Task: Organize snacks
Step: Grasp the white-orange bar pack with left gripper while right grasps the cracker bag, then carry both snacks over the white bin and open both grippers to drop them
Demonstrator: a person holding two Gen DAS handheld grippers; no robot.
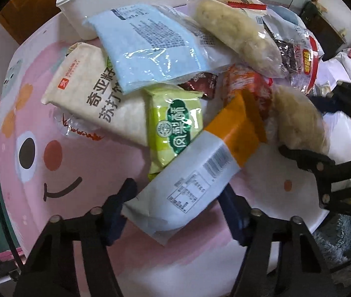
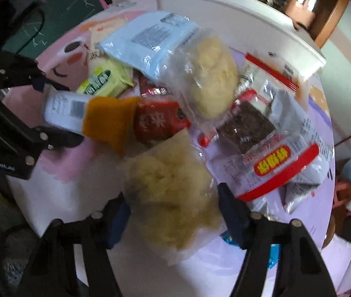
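Note:
A heap of snack packets lies on a round pink table [image 1: 39, 173]. My left gripper [image 1: 175, 203] points down, shut on the white end of a white and orange packet [image 1: 200, 173], which slants up to the right. In the right wrist view that packet [image 2: 96, 118] sits between the left gripper's [image 2: 59, 111] fingers. My right gripper [image 2: 173, 205] is shut on a clear bag of pale fluffy snack [image 2: 170, 180] at the table's near edge. The left wrist view shows the same bag [image 1: 299, 116] at the right.
A white lidded bin [image 1: 76, 0] stands at the table's far side. In the pile are a light blue packet [image 1: 150, 49], a green packet [image 1: 175, 123], a cream cracker pack [image 1: 89, 94], a pale bread bag [image 1: 237, 32], a red packet [image 2: 158, 121] and a clear red-trimmed bag [image 2: 286, 163].

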